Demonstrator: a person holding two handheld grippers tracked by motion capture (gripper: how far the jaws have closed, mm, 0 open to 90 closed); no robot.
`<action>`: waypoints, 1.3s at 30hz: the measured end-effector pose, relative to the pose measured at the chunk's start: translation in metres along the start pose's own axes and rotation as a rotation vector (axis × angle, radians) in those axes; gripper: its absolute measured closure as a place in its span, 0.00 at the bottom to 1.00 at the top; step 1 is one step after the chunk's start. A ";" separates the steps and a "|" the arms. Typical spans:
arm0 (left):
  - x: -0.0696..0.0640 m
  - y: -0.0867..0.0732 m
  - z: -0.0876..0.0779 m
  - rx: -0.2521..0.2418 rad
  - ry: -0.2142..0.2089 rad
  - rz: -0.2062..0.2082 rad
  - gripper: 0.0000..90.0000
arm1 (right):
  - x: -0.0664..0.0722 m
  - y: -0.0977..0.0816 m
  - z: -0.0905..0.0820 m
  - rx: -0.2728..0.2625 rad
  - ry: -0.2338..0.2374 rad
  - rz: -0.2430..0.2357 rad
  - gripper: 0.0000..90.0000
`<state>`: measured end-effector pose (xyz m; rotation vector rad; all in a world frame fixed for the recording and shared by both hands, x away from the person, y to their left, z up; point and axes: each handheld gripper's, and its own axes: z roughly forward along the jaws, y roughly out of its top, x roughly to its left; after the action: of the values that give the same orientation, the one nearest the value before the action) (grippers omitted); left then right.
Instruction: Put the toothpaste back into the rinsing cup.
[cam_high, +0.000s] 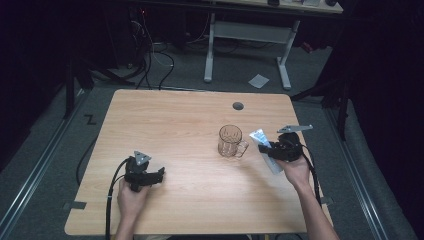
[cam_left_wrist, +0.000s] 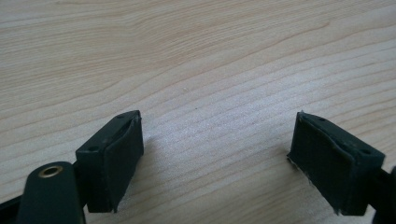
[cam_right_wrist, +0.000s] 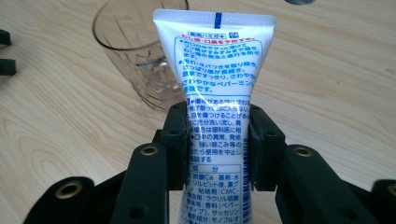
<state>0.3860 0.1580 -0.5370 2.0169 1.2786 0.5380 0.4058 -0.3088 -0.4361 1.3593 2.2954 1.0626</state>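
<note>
Room: dark around a pale wooden table (cam_high: 190, 130).
Tube (cam_right_wrist: 215, 84): white with blue print, flat crimped end up, pinched at its middle; lifted off the wood, just right of the mug (cam_high: 231, 141).
Right gripper (cam_right_wrist: 217, 144): mine, clamped tight on the tube.
Progress: pick-up done; likely dropping it into the clear, empty mug remains.
Left gripper (cam_left_wrist: 215, 154): jaws wide apart, holding nothing, low over bare wood.

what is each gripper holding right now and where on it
The right gripper is shut on the toothpaste tube, its fingers pinching the tube's middle, flat crimped end pointing away. The left gripper is open over the table, holding nothing.
</note>
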 end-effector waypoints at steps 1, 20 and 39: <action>0.000 0.000 0.000 0.000 0.000 0.000 0.20 | 0.002 0.001 -0.001 -0.004 0.003 -0.005 0.72; 0.000 0.000 0.000 0.000 0.000 0.000 0.20 | 0.032 0.020 0.003 -0.070 0.078 -0.076 0.72; 0.000 0.000 0.000 0.000 -0.001 -0.001 0.20 | 0.046 0.038 0.010 -0.129 0.111 -0.100 0.71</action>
<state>0.3860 0.1581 -0.5369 2.0161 1.2783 0.5366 0.4116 -0.2546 -0.4100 1.1513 2.2997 1.2585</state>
